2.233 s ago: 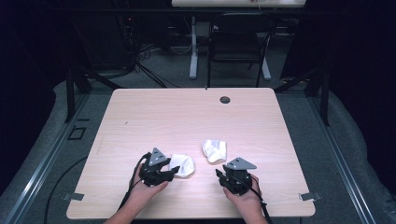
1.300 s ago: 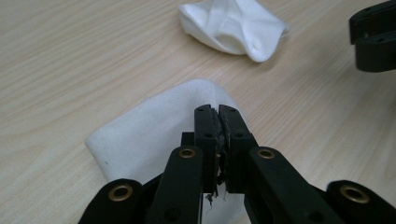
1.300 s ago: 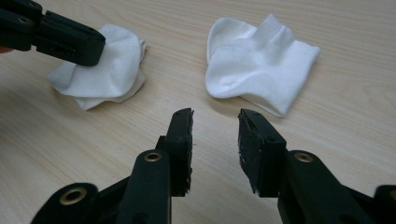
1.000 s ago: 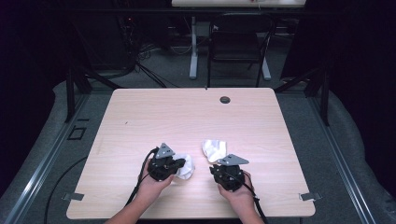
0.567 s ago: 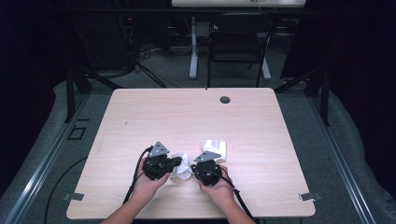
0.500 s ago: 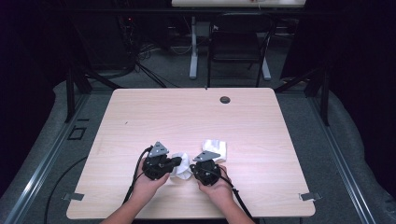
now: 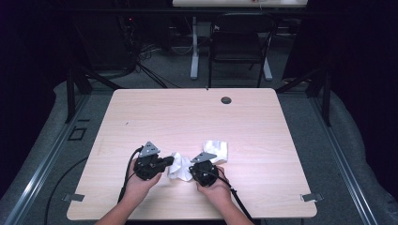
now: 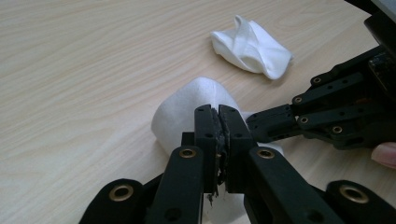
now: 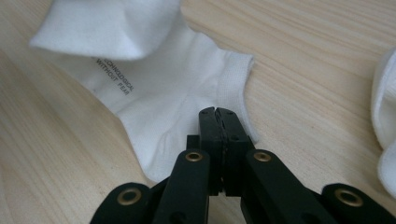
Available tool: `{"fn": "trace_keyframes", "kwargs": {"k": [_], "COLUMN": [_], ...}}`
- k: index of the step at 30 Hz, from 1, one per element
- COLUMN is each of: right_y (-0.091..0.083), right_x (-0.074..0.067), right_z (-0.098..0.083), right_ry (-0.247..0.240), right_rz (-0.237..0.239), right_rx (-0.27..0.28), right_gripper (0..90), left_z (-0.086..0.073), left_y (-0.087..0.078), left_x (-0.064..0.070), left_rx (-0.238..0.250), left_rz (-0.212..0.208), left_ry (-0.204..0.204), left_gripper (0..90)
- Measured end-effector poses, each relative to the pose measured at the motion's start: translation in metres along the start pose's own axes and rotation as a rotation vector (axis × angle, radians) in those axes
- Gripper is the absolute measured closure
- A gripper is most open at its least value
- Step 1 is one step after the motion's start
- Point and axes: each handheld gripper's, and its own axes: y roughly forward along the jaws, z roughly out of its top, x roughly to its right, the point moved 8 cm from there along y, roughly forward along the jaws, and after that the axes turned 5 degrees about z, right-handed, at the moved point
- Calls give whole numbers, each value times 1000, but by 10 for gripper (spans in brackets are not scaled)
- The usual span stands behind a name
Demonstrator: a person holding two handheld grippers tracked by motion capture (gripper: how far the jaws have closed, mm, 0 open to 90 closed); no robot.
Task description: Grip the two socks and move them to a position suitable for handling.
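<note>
A white sock [image 7: 178, 166] lies crumpled near the table's front edge, between my two grippers. My left gripper [image 7: 169, 162] comes at it from the left and is shut on its fabric. In the left gripper view the jaws [image 8: 218, 116] are pressed together, with the sock [image 8: 187, 107] bulging behind them. My right gripper [image 7: 191, 168] meets the same sock from the right. Its jaws [image 9: 217, 114] are shut on the sock's edge [image 9: 154, 88], where the cloth wrinkles toward the tips. The sock carries small printed lettering.
A second white sock [image 7: 217, 149] lies folded just behind the right gripper, also visible as a bundle [image 8: 252, 46]. The wooden table [image 7: 187, 112] has a round cable hole [image 7: 226, 100] at its far edge. A black chair [image 7: 237, 42] stands beyond it.
My right gripper has moved left from beside the second sock to the sock held by the left gripper and has shut on it. The left gripper has barely shifted.
</note>
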Motion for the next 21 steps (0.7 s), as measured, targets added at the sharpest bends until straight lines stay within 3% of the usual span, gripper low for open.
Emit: {"fn": "trace_keyframes", "kwargs": {"k": [14, 18, 21], "right_y": [-5, -7, -7], "right_x": [3, 3, 5], "right_z": [-4, -5, -5], "right_ry": [-5, -11, -10], "right_rz": [-2, -9, -11], "right_rx": [-5, -15, -5], "right_gripper": [900, 900, 900], "left_z": [-18, -26, -23], "left_y": [-14, -23, -32], "left_x": [-26, -45, -54], "left_rx": [-35, -34, -3], "left_rz": [57, 137, 159], "left_ry": [-21, -45, -69], "left_gripper": [853, 825, 811]}}
